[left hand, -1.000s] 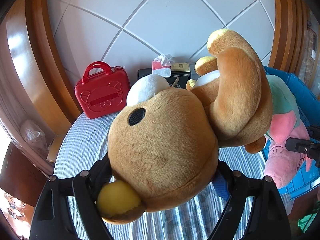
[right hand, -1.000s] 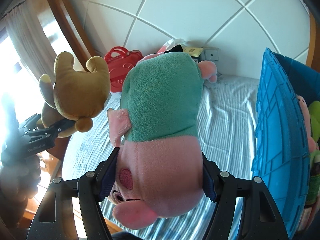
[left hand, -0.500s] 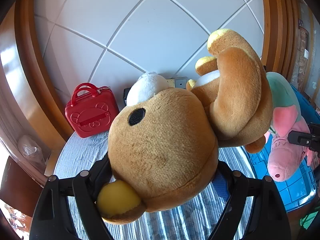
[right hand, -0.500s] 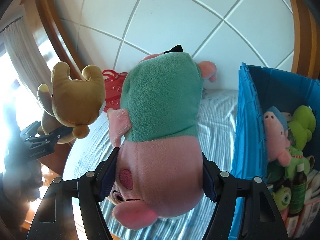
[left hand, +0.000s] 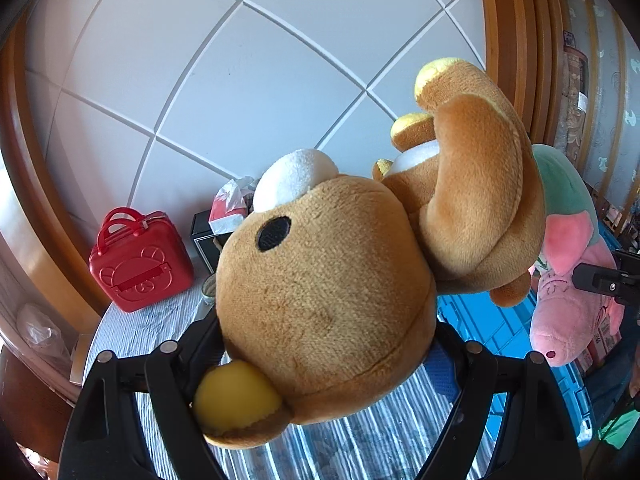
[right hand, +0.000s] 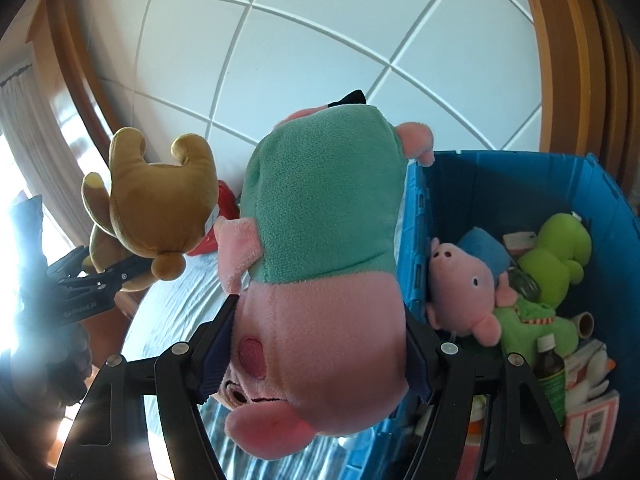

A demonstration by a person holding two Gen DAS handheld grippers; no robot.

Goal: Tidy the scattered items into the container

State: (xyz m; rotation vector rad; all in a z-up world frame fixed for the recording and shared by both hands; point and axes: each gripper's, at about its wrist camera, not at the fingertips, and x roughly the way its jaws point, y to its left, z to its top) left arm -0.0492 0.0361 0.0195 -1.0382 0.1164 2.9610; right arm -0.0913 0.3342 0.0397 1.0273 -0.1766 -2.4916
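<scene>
A brown plush bear (left hand: 328,300) is pinched by its head in the left claw (left hand: 326,360) above the striped bed (left hand: 160,328). A pink plush pig (right hand: 320,320) is clamped in the right claw (right hand: 320,344) — held beside the blue container (right hand: 612,208), where other toys are piled.

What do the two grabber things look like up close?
Both are black plastic. The left gripper and right gripper each have two angled fingers with round silver screws and dark blue pads. White lettering, too blurred to read, runs along the left one's side in the right wrist view.
</scene>
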